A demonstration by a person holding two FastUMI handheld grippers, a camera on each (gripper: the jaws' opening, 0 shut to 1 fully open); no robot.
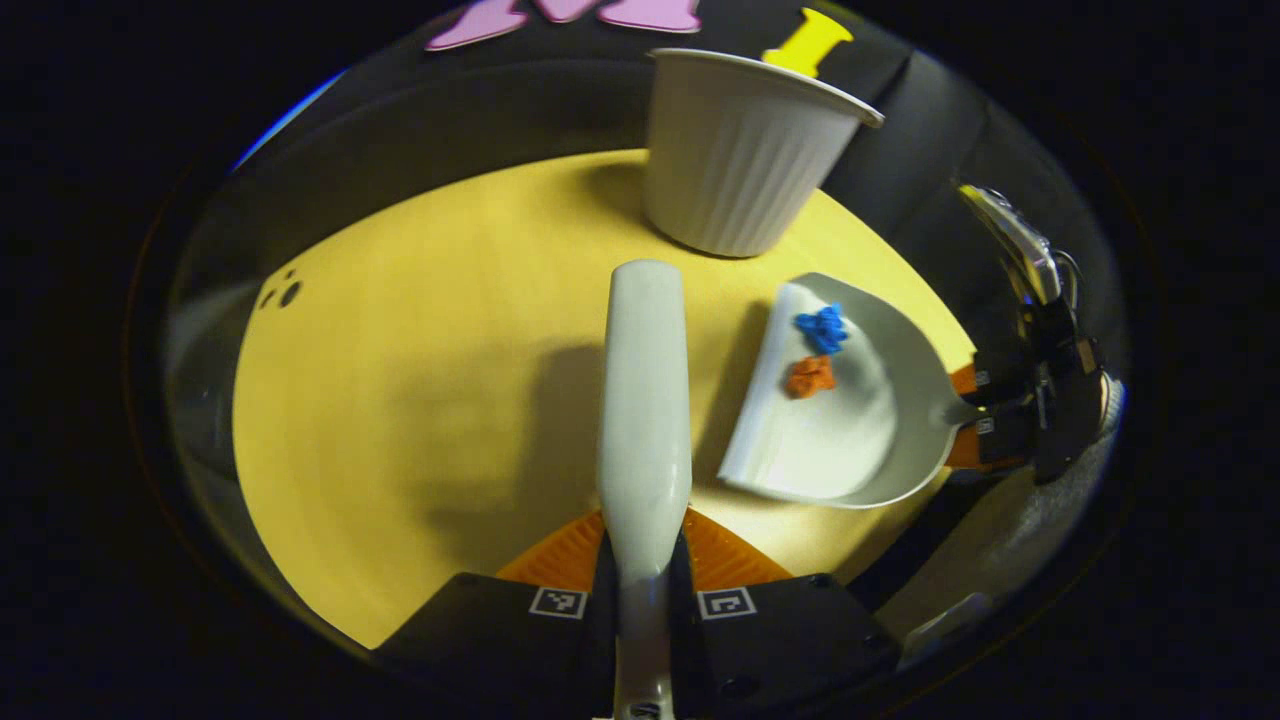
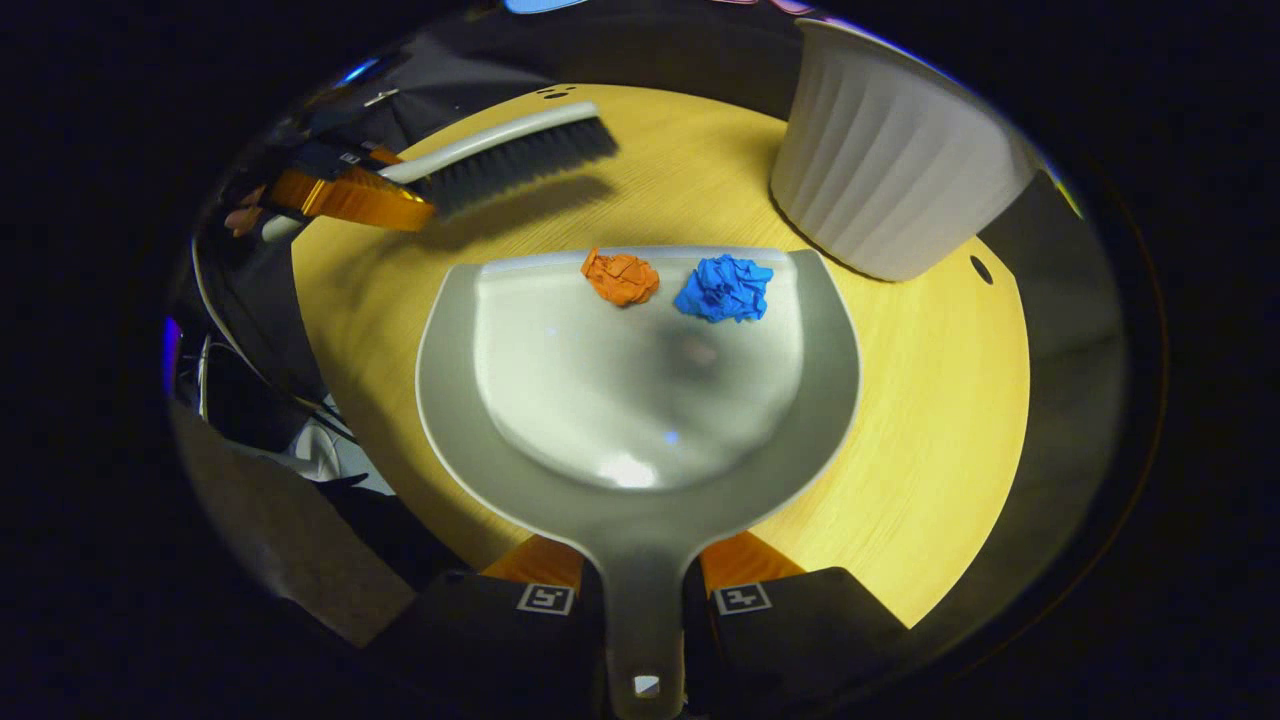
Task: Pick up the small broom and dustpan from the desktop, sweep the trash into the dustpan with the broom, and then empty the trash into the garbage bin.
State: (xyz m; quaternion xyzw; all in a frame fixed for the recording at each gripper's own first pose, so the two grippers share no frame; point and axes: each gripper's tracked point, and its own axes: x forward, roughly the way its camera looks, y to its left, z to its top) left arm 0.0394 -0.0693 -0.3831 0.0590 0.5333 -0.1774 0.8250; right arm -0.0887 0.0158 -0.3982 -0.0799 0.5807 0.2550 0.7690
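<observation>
Left tongs (image 1: 645,560) clamp broom (image 1: 645,400); right tongs (image 2: 640,575) clamp dustpan (image 2: 640,400).

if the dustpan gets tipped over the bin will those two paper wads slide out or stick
Likely slide out easily: the orange wad and blue wad are small crumpled paper, probably very light, lying loose near the lip of the dustpan. Its inside looks smooth and glossy, so little should grip them. They may tumble or bounce past the white bin.

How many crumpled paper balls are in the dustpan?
2. The orange paper ball and the blue paper ball sit side by side in the dustpan, near its front edge. None lies on the yellow table where it can be seen.
</observation>
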